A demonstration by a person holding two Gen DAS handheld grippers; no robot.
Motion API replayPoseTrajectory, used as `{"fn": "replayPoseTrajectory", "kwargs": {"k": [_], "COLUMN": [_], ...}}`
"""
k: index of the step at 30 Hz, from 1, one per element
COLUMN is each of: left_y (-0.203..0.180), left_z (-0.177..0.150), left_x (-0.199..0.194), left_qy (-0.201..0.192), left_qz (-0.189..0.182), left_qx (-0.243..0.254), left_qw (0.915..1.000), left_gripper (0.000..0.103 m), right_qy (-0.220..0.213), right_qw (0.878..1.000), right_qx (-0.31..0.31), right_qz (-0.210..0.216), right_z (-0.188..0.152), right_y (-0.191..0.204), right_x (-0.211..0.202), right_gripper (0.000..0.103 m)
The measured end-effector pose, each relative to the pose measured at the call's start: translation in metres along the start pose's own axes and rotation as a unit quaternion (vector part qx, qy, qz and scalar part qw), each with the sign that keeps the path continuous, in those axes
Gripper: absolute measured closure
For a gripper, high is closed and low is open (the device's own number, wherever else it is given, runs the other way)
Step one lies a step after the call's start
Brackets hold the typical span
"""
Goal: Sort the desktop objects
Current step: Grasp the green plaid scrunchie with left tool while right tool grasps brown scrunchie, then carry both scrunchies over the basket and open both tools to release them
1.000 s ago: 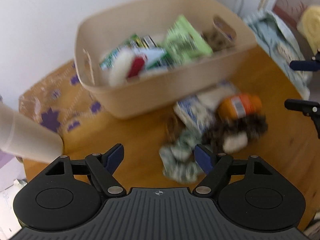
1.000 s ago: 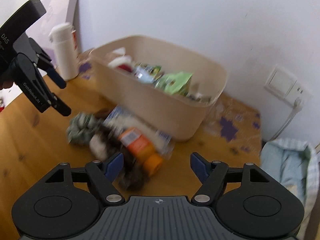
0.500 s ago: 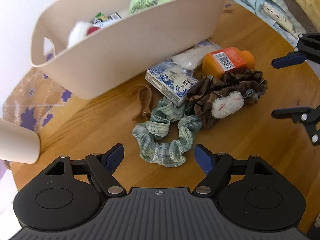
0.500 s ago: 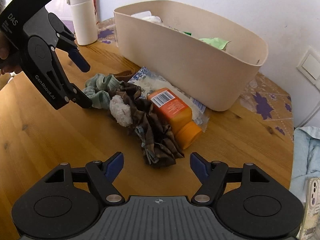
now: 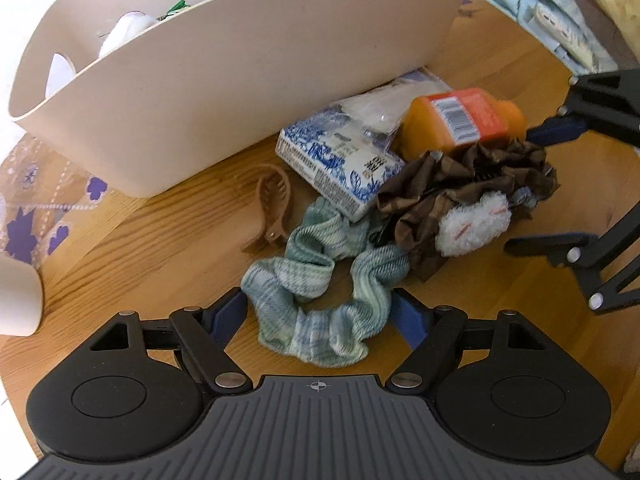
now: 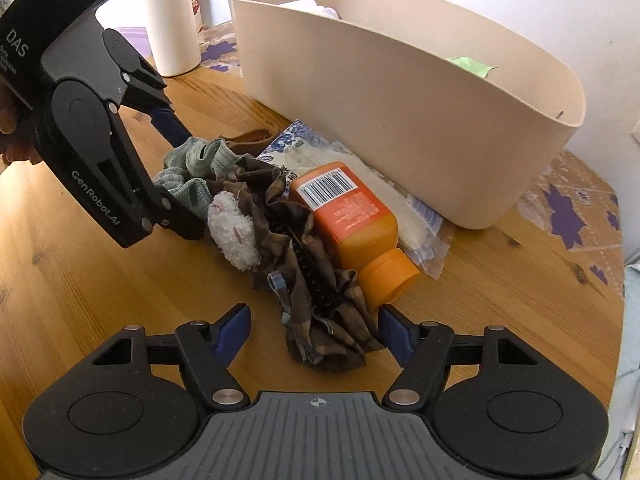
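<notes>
On the wooden table [image 5: 132, 240], left to right in the left wrist view:
White cup: a pale cylinder [image 5: 16, 300] at the left edge of the frame, partly cut off.
Patterned mat: brown with purple flowers [image 5: 36, 208], at mid left, under the bin's near corner.
Beige bin [image 5: 248, 60]: fills the upper left and centre; it has a handle slot at its left end, and white and green items show over the rim.
Hair claw: a brown clip [image 5: 270, 216] lying on the wood just below the bin, left of the pile.
Left tool [image 5: 320, 316]: at the bottom centre, its blue pads spread wide on either side of the green plaid scrunchie [image 5: 316, 300]; the pads stand just beside the cloth and I cannot tell whether they touch it.
Tissue pack: blue and white [image 5: 340, 160], at centre against the bin wall, its lower corner lying over the green scrunchie.
Clear packet: white contents [image 5: 384, 100], above the tissue pack.
Brown scrunchie [image 5: 460, 184]: right of centre, with a fluffy white piece [image 5: 472, 228] on its lower side.
Orange bottle [image 5: 460, 120]: lying on its side, barcode upward, touching the brown scrunchie's upper edge.
Right tool [image 6: 314, 328]: in its own view at the bottom centre, jaws apart and just now narrowing, with the near end of the brown scrunchie between the pads; the right pad is next to the bottle's cap, and neither pad is pressing.
Bedding: pale blue cloth [image 5: 532, 12] beyond the table's edge, at the upper right.
</notes>
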State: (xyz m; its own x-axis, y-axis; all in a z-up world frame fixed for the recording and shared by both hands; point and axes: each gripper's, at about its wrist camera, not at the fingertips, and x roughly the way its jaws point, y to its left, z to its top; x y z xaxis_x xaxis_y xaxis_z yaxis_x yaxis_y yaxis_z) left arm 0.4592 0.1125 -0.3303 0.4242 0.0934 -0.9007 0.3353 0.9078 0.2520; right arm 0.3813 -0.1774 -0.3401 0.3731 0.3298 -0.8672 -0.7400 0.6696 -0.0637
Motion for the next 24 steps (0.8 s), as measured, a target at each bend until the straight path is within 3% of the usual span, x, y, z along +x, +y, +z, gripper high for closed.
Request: {"fn": "replayPoseTrajectory", "kwargs": {"k": [5,6,10,13,16,24], "left_y": [0.001,0.001,0.002,0.003,0.003,-0.006], "left_z": [0.001,0.001,0.0,-0.003,-0.008,-0.021], "left_x": [0.001,0.0,-0.005,-0.008,-0.012,-0.027], "left_qy": [-0.012,-0.015,-0.022,-0.018,-0.011,-0.026], "left_qz": [-0.008,-0.008,-0.012,-0.017,-0.026,-0.034], "left_qx": [-0.003,-0.002,0.002,0.011,0.014,0.035], "left_qw": [0.9999,0.9998,0.9997,0.9996,0.9995,0.9985], "left_gripper": [0.025,0.031,0.059,0.072,0.077,0.079], "right_qy": [-0.003,-0.001,0.001,-0.003,-0.009,-0.033], "right_qw": [1.0,1.0,1.0,1.0,1.0,0.999], "right_qx": [0.008,0.009,0.003,-0.006,-0.003,0.004], "right_qz": [0.005,0.007,0.014,0.013,0.016,0.003], "right_z": [0.0,-0.001,-0.007,-0.013,-0.019,-0.026], "right_y": [-0.003,-0.004,-0.001,0.003,0.006,0.009], "right_x": [0.002,0.001,-0.004,-0.011,-0.02,-0.053], "right_gripper": [0.064,0.067,0.068,0.068,0.068,0.068]}}
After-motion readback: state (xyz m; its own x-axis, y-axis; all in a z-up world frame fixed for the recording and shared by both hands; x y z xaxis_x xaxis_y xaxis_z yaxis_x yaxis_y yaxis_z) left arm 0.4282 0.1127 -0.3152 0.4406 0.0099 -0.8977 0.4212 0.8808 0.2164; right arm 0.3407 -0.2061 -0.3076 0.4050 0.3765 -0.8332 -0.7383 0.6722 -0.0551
